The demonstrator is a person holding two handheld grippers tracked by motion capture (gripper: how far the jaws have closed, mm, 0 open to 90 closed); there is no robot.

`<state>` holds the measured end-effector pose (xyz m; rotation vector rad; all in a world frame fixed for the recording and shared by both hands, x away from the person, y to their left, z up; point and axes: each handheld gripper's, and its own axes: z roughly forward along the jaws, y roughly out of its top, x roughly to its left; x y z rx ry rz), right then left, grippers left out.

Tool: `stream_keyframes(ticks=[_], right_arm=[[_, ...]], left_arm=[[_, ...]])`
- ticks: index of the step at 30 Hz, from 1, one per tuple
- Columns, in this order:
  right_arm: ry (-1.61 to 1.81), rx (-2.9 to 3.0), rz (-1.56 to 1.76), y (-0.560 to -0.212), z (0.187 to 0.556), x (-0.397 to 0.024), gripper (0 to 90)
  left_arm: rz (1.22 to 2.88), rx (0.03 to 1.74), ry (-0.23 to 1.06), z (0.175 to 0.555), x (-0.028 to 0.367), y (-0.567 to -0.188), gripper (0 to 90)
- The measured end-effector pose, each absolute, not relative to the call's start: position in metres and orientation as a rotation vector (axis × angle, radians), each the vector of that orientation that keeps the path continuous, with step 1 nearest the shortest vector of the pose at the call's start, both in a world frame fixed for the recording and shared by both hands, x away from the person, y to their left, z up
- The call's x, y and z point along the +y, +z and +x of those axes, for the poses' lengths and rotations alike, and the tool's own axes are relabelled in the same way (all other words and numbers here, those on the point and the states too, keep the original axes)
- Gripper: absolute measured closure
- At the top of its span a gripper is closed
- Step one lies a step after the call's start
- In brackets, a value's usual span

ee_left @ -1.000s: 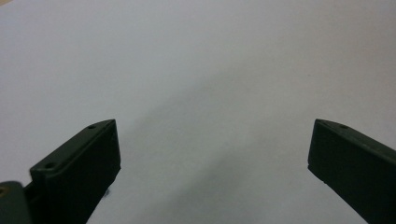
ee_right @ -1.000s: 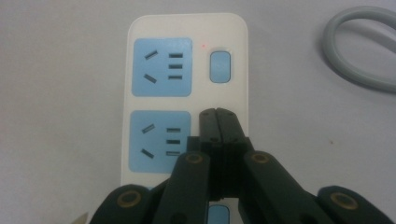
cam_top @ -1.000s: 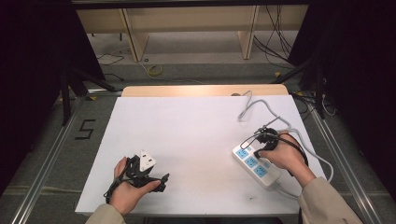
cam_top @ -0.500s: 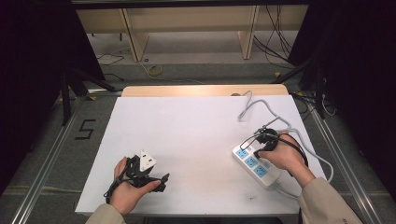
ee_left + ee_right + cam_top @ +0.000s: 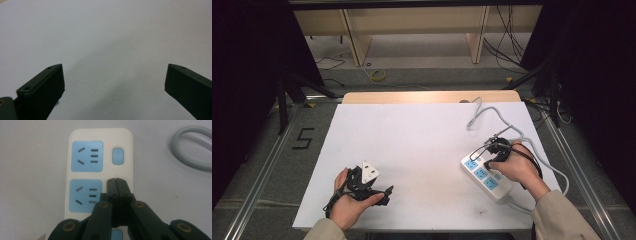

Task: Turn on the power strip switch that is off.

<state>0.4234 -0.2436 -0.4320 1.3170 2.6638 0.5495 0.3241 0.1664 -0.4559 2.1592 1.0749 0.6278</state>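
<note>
A white power strip (image 5: 484,176) with blue sockets lies at the table's right side. My right gripper (image 5: 495,152) hovers over it, held in a hand. In the right gripper view my right gripper (image 5: 116,181) has its jaws pressed together with nothing between them. Its tips sit over the strip (image 5: 100,135) beside the second blue socket (image 5: 85,195), below a blue switch (image 5: 117,156). I cannot tell whether they touch it. My left gripper (image 5: 384,194) rests near the front left of the table (image 5: 412,135). Seen along its own jaws, the left gripper (image 5: 113,75) stands wide open over bare white tabletop.
The strip's grey cable (image 5: 492,112) loops across the right rear of the table and runs off the right edge. The same cable (image 5: 192,147) curves past the upper right in the right gripper view. Shelving legs and loose wires lie on the floor beyond the table.
</note>
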Motion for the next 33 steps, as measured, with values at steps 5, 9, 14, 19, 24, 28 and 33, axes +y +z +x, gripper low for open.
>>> stream_keyframes(ticks=[5,9,14,19,24,28,33], right_arm=[[0.547,2.664,1.311,-0.4319,0.423,-0.2433,90.0],[0.549,2.663,1.312,-0.4319,0.4229,-0.2434,90.0],[0.551,2.664,1.309,-0.4317,0.4227,-0.2434,90.0],[0.556,2.66,1.306,-0.4319,0.4223,-0.2439,90.0],[0.563,2.655,1.303,-0.4309,0.4216,-0.2448,90.0],[0.564,2.651,1.29,-0.4311,0.4205,-0.2456,90.0],[0.584,2.635,1.294,-0.4304,0.4194,-0.2465,87.6]], left_arm=[[2.155,1.077,0.628,0.324,0.1663,-0.4561,2.2],[2.159,1.073,0.629,0.324,0.1662,-0.4558,2.2],[2.16,1.074,0.63,0.3241,0.1665,-0.4558,2.2],[2.159,1.074,0.628,0.3241,0.1661,-0.4559,2.2],[2.159,1.075,0.628,0.3241,0.1663,-0.4559,2.2],[2.159,1.075,0.628,0.3242,0.1662,-0.456,2.2],[2.158,1.076,0.629,0.3242,0.1663,-0.4558,2.2]])
